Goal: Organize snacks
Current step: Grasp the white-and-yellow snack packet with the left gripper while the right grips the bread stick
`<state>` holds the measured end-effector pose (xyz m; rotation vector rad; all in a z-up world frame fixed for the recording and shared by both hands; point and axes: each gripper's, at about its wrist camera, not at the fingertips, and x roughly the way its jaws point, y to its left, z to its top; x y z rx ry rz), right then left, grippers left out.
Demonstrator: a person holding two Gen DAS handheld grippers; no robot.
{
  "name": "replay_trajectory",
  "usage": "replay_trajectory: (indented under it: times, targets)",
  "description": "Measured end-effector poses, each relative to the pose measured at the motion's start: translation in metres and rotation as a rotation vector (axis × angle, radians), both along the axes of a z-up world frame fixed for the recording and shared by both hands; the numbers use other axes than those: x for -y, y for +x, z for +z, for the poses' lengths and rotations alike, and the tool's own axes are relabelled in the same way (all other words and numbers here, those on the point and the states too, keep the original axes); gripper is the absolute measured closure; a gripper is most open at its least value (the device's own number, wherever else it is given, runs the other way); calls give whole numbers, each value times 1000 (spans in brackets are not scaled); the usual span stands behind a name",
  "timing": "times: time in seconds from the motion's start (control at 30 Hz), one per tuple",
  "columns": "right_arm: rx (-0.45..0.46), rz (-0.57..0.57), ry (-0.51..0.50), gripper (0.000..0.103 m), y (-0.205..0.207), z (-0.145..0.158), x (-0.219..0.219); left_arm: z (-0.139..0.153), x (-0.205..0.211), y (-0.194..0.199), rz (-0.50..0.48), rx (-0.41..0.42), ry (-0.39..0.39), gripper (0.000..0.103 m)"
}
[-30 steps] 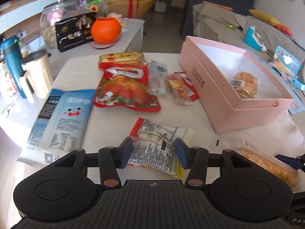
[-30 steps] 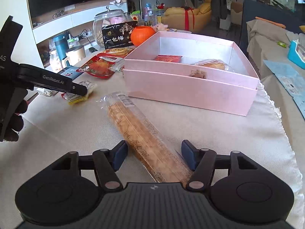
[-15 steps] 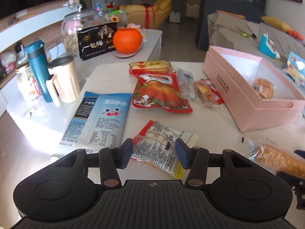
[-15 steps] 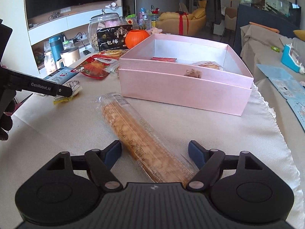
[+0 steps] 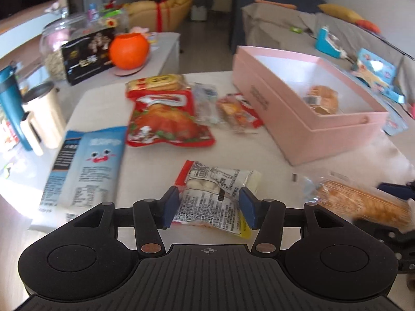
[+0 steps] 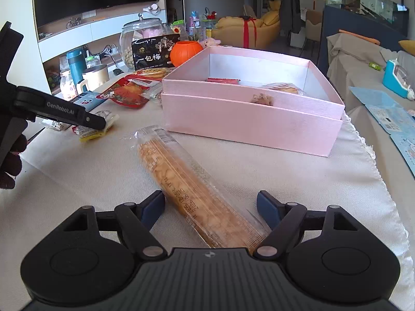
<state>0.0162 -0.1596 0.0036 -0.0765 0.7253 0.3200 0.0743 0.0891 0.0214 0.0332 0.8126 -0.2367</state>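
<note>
Guessing the long cracker sleeve [image 6: 192, 189], lying just in front of the pink box [image 6: 249, 127], was light, crinkly and fragile; the right gripper [image 6: 210, 207] straddled it mid-length, fingers apart. Left gripper [image 5: 208, 207] likewise sat spread around the small white packet [image 5: 216, 194], not clamped.

On the arm of my left gripper [image 6: 59, 114], seen from my right wrist camera, I read "GenRobot.AI" in pale letters. The black snack box [image 6: 155, 53] behind the pink box carries three large white characters, "一包梅" (the smaller print above them is too fine for me). The long clear biscuit sleeve [image 6: 197, 194] lying between my right gripper's fingers has a stamped date code that seems to begin "2025", upside down to me; the rest I cannot make out. The small white packet [image 5: 215, 194] in my left wrist view is covered in print, all too blurred to read.
</note>
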Motion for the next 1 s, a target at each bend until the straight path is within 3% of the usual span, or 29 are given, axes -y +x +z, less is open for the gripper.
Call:
replay_trajectory:
  times: [0.07,0.17,0.3,0.37,0.53,0.6,0.87,0.93,1.0]
  targets:
    - [0,0,0,24,0,0,0,1,2,-8,4,8,-4,46]
    - [0,0,0,24,0,0,0,4,-8,-15,94,-10,-30,49]
    - [-2,5,1,22,0,0,-1,8,-34,-15,216,-122,-288,50]
    - [-2,4,2,22,0,-1,-1,10,-34,-13,239,-137,-338,50]
    - [-1,4,1,22,0,-1,-1,3,-16,13,260,-138,-244,50]
    - [-1,4,2,22,0,0,-1,2,-5,21,253,-107,-172,50]
    - [-1,4,2,22,0,-1,-1,4,39,32,89,-9,68,48]
    - [-1,4,1,22,0,-1,-1,4,40,30,82,-8,74,49]
    - [-1,4,1,21,0,-1,-1,4,39,30,66,-26,31,50]
